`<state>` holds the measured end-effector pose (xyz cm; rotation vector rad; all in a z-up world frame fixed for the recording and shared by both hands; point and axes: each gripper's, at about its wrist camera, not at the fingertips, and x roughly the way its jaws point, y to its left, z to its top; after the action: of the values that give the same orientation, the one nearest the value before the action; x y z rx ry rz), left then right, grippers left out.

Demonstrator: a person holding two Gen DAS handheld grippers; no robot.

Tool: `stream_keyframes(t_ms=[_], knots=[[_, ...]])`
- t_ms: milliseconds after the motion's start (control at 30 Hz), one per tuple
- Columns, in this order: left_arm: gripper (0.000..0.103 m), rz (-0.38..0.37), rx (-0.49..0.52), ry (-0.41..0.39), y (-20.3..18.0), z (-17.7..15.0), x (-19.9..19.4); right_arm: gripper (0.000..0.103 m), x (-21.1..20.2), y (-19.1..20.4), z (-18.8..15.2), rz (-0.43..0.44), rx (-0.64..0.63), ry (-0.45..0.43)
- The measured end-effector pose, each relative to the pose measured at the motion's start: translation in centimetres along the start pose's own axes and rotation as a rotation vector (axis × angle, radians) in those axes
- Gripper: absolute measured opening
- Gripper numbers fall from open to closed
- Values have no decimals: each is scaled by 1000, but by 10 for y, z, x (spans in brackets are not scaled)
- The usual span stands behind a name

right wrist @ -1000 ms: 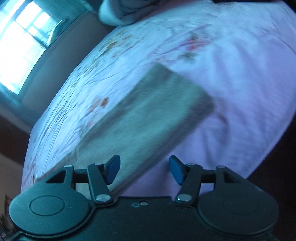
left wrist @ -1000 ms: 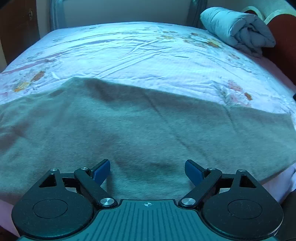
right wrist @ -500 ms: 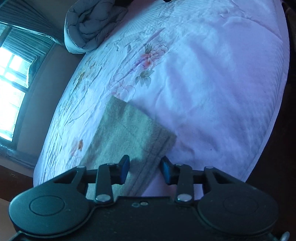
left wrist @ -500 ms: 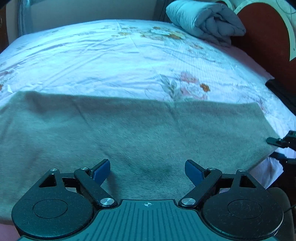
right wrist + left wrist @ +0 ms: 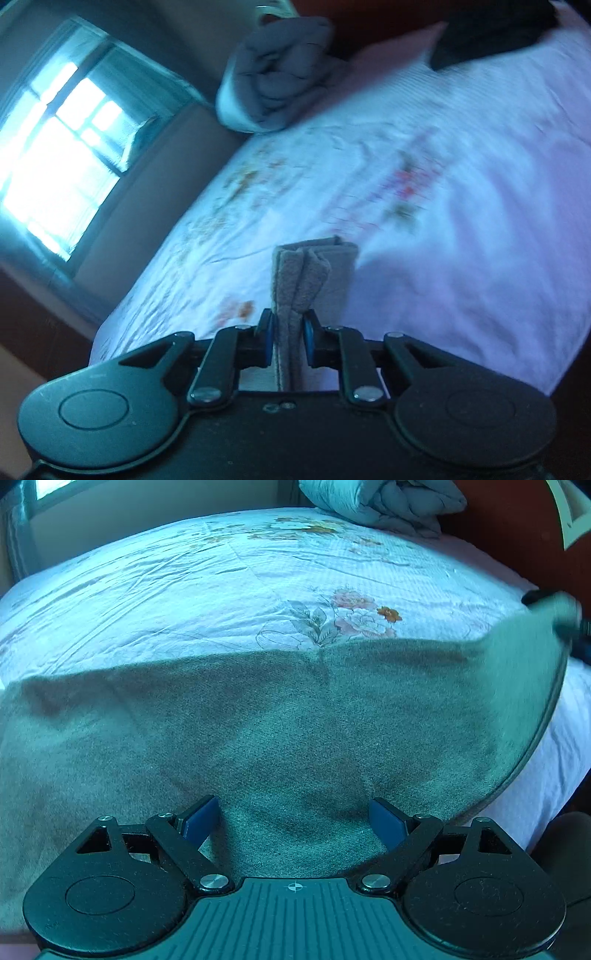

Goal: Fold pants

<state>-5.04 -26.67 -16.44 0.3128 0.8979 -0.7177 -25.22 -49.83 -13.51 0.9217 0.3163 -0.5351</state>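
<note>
Two grippers: right gripper pinches pants; left gripper spread, rolled duvet beyond.

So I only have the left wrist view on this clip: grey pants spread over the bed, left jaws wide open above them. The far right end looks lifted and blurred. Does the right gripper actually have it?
Observer: Yes. The right gripper is shut on the pants; bunched layers of the grey cloth stand up between its blue pads.
Operator: Does it have one layer or several?
Observer: Several. At least two folded edges show above the pads.
Operator: Anything else on the bed that side?
Observer: A dark item lies at the far edge of the bedsheet, well apart from the pants; it is too blurred to identify.
</note>
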Motion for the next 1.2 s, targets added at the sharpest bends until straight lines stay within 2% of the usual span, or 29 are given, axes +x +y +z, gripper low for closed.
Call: stream_keyframes(t_ms=[67,133,233,333,533,733,900,967,1100,1167,1200], knots=[[87,-12,-11,-8,3,2,-5,7,1,21,0,49,-56,8],[87,-3,-64,-37,16,4,-15,7,2,46,-4,94,-130,18],[87,1,-167,-79,51,9,-34,7,7,87,-17,174,-240,48],[87,37,-266,-107,97,12,-51,7,17,126,-36,256,-323,106],[87,192,-411,-152,192,-8,-81,7,48,194,-98,387,-425,251],[87,275,-498,-140,246,-46,-93,7,75,238,-166,462,-494,392],[87,291,-572,-122,268,-67,-93,8,93,256,-217,434,-553,483],[87,283,-584,-116,269,-70,-91,12,100,255,-231,403,-577,529],[87,260,-584,-115,265,-68,-89,31,102,249,-250,365,-598,643],[87,250,-587,-116,263,-68,-90,56,97,251,-245,391,-574,664],[87,247,-596,-115,264,-69,-90,76,91,254,-240,407,-562,664]])
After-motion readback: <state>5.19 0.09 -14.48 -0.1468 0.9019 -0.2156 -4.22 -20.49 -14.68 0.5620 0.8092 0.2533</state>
